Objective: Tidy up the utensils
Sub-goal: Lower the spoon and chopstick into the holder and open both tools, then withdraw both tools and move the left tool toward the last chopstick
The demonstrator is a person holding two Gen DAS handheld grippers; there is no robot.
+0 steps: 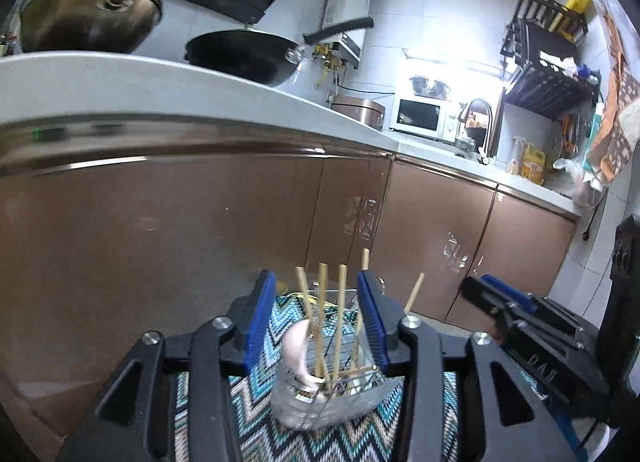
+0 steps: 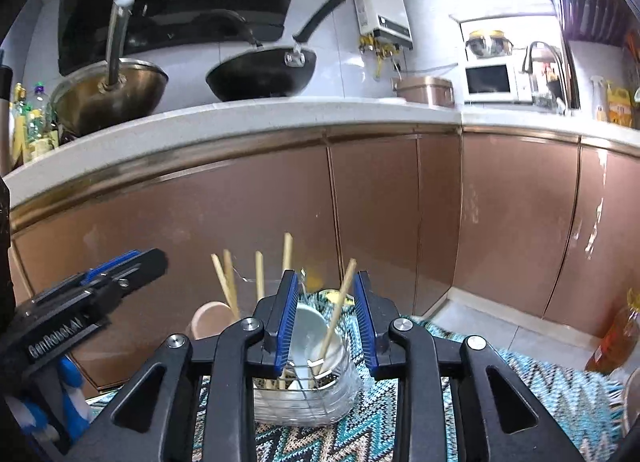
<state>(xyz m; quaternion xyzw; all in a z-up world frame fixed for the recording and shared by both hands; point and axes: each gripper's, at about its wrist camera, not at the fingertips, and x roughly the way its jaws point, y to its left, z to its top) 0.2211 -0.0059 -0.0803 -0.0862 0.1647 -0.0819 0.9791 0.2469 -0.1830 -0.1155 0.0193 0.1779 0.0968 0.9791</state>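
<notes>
While hovering above the clear holder [image 2: 308, 386] on the zigzag mat [image 2: 500, 394], both grippers gaping wide, gripping nothing. Right gripper [image 2: 326, 322]: one leaning chopstick [image 2: 338, 312] directly between the fingers, long axis near upright, top tipped toward the right finger. Left gripper [image 1: 318, 322]: remaining chopsticks [image 1: 322, 314] standing between its fingers, pink spoon [image 1: 296, 346] nearer the left finger. Right judged nearer the leaning stick.

Five chopsticks [image 2: 338, 308], one clear holder [image 2: 316, 402], two pans [image 2: 260, 76], one microwave [image 2: 490, 82].
</notes>
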